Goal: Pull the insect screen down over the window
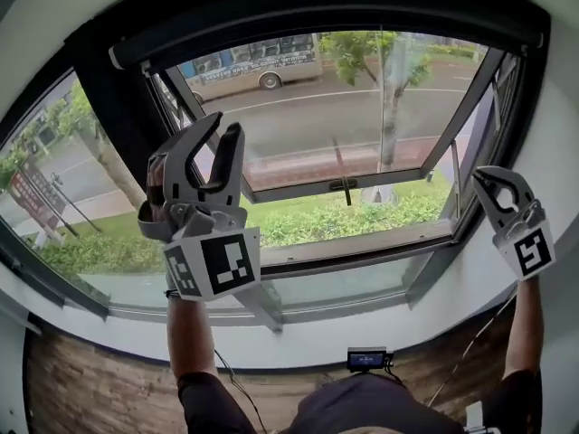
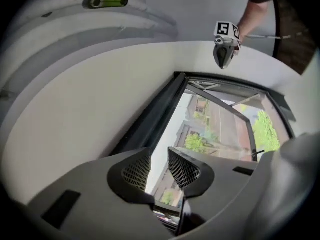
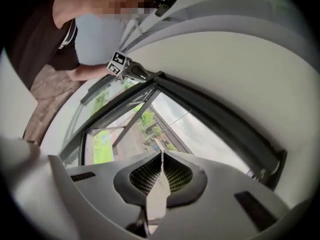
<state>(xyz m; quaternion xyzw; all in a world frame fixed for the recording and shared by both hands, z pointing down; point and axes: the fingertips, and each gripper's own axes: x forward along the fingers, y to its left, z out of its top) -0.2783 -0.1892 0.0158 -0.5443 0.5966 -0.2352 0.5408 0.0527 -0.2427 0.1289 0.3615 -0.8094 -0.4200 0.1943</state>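
One left tool (image 2: 159,152) gapes; one right tool (image 3: 161,155) seemingly pinches strip (image 3: 158,194).

Brown wood-plank floor (image 1: 81,382) beneath a curved white window sill (image 1: 298,340).

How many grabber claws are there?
2. The left grey plastic gripper is raised before the open window's left side, jaws apart. The right grey plastic gripper is by its right edge, jaws closed on a thin pale strip. None seems hidden.

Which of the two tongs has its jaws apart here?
The left tongs: the window shows through the gap between their jaws, while the right tongs' jaws are pressed together.
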